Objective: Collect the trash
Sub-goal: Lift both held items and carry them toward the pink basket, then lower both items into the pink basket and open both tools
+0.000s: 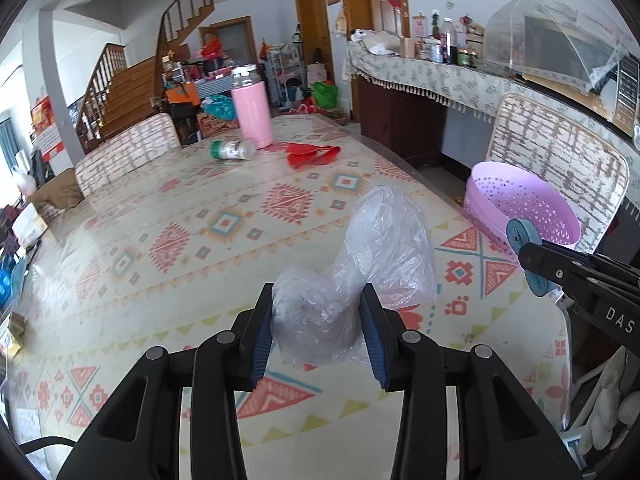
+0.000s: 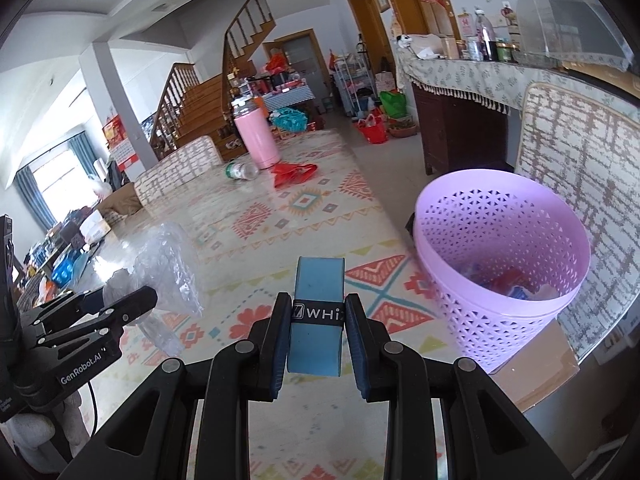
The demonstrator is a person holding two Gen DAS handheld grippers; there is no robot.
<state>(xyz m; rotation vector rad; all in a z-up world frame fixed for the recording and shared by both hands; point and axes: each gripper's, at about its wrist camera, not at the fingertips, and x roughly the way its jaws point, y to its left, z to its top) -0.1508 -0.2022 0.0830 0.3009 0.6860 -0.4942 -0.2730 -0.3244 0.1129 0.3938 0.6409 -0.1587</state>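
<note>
My left gripper (image 1: 318,300) is shut on a crumpled clear plastic bag (image 1: 384,240), held over the patterned table (image 1: 180,240). My right gripper (image 2: 316,312) is shut on a blue roll (image 2: 318,276) with a black band around it. In the left wrist view this right gripper (image 1: 532,258) shows at the right edge, with the roll (image 1: 519,234) close to the purple basket (image 1: 524,208). The basket (image 2: 500,240) stands just right of the table edge, with red and blue scraps inside. The left gripper (image 2: 132,300) and bag (image 2: 168,264) show at the left in the right wrist view.
At the far end of the table stand a pink tumbler (image 1: 252,112), a clear bottle (image 1: 234,150) lying on its side and a red wrapper (image 1: 312,154). The basket rests on a cardboard box (image 2: 540,360). A patterned chair back (image 2: 580,160) rises behind it.
</note>
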